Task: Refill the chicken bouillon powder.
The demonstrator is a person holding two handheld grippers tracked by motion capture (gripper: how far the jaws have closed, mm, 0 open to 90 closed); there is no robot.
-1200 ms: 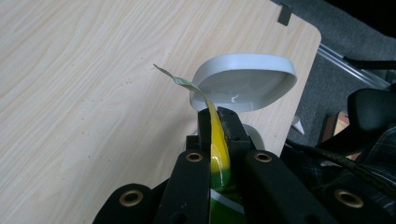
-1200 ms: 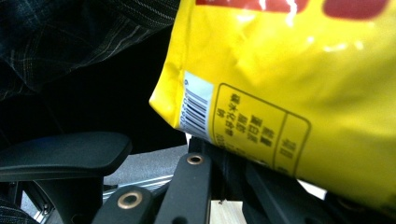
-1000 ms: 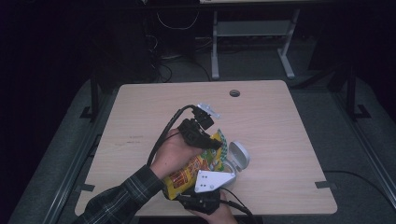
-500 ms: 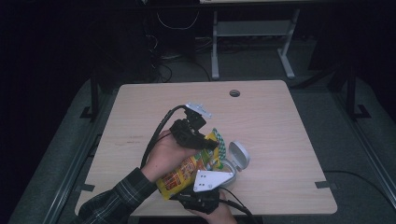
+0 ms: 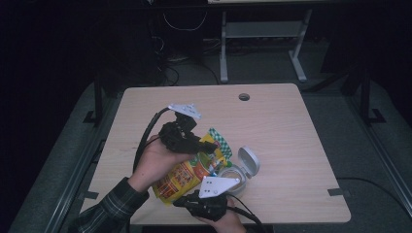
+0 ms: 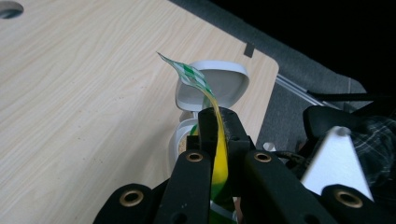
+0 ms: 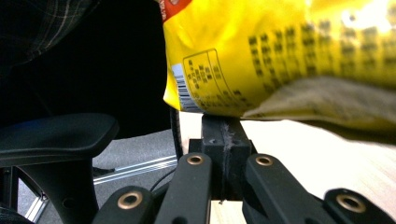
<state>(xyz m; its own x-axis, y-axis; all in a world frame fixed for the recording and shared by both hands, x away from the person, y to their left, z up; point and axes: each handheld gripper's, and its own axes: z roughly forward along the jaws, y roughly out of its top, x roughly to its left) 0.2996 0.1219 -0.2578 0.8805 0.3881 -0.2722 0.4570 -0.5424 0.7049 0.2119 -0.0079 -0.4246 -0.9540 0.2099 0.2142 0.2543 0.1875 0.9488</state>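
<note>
A yellow snack bag with a green-checked top edge hangs tilted over the wooden table. My left gripper is shut on that top edge, and the yellow film runs up between its pads. Just beyond the bag stands a small white round tub with its flip lid open. My right gripper sits at the near table edge under the bag's lower end. Its jaws are shut, with the bag's printed back right over the tips. Whether they pinch the film I cannot tell.
A cable hole is at the table's far edge. A black chair armrest stands close by the near side. Metal table legs and cables lie on the dark floor behind.
My left gripper has moved left and a little up, drawing the bag's top edge with it. The right gripper has stayed in place.
</note>
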